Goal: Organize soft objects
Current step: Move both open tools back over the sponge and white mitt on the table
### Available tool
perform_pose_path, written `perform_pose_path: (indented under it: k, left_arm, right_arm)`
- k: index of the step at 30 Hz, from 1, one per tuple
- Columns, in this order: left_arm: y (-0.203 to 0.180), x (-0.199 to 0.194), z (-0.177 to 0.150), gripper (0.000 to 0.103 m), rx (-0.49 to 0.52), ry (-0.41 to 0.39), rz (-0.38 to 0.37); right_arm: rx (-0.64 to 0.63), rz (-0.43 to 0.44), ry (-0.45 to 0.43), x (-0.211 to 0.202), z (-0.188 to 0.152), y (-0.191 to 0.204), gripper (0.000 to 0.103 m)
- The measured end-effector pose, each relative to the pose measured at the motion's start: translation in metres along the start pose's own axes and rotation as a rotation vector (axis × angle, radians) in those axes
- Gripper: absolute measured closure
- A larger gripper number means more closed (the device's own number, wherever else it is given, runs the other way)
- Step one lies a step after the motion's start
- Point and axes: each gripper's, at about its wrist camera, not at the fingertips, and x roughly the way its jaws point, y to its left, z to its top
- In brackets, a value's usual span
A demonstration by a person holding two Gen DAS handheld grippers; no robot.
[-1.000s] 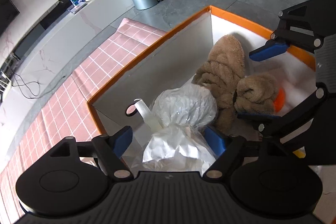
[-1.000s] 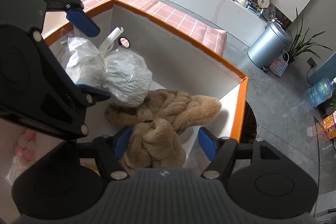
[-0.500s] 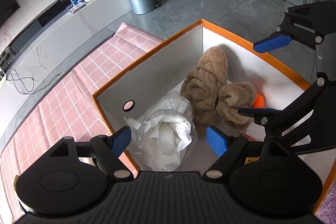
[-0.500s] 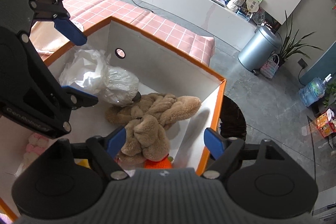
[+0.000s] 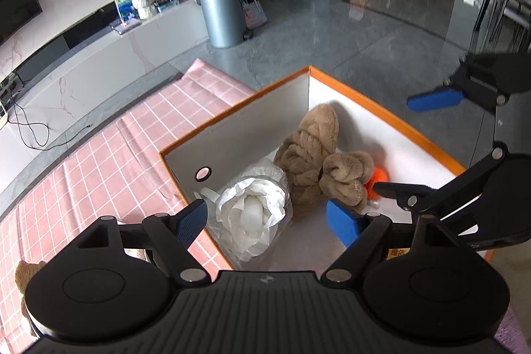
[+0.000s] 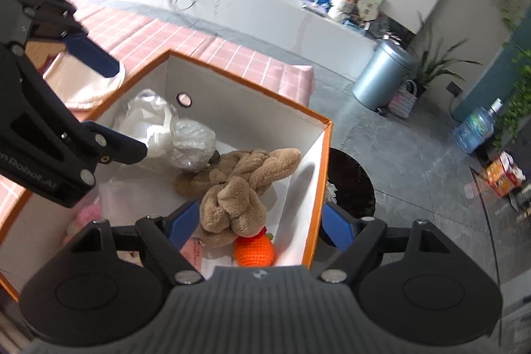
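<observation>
An orange-rimmed white box (image 5: 391, 118) (image 6: 252, 82) holds a knotted brown plush (image 5: 315, 151) (image 6: 232, 188), a white bundle in clear plastic (image 5: 255, 208) (image 6: 172, 131) and an orange knitted toy (image 5: 378, 178) (image 6: 254, 249). My left gripper (image 5: 268, 219) is open and empty above the box's near left corner, over the white bundle. My right gripper (image 6: 257, 226) is open and empty above the box's right wall, over the brown plush. Something pink and fluffy (image 6: 88, 213) lies in the box at the left.
The box stands on a pink checked cloth (image 5: 99, 155) (image 6: 186, 35). A brown soft toy (image 5: 25, 276) lies on the cloth at the far left. A grey bin (image 5: 220, 12) (image 6: 381, 73) stands on the floor. A dark round bin (image 6: 351, 181) sits beside the box.
Both grippers have lifted up and back out of the box, open and empty. The white bundle and brown plush stay lying in the box.
</observation>
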Motion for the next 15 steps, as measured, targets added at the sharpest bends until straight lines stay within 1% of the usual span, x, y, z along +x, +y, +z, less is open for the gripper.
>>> perform_pose_path:
  k: [5,10,15]
  left_arm:
    - [0.004,-0.021,-0.010,0.007,-0.039,-0.076,-0.010]
    - [0.009,-0.040,-0.025,0.008,-0.081,-0.144,-0.017]
    - [0.016,-0.056,-0.044,0.008,-0.125,-0.207,-0.011]
  right_arm:
    - [0.099,-0.028,-0.055,-0.018,-0.008,0.005,0.023]
    - [0.204,-0.078,-0.119,-0.034,-0.015,0.015,0.023]
    - [0.280,-0.080,-0.197,-0.053,-0.018,0.032,0.023]
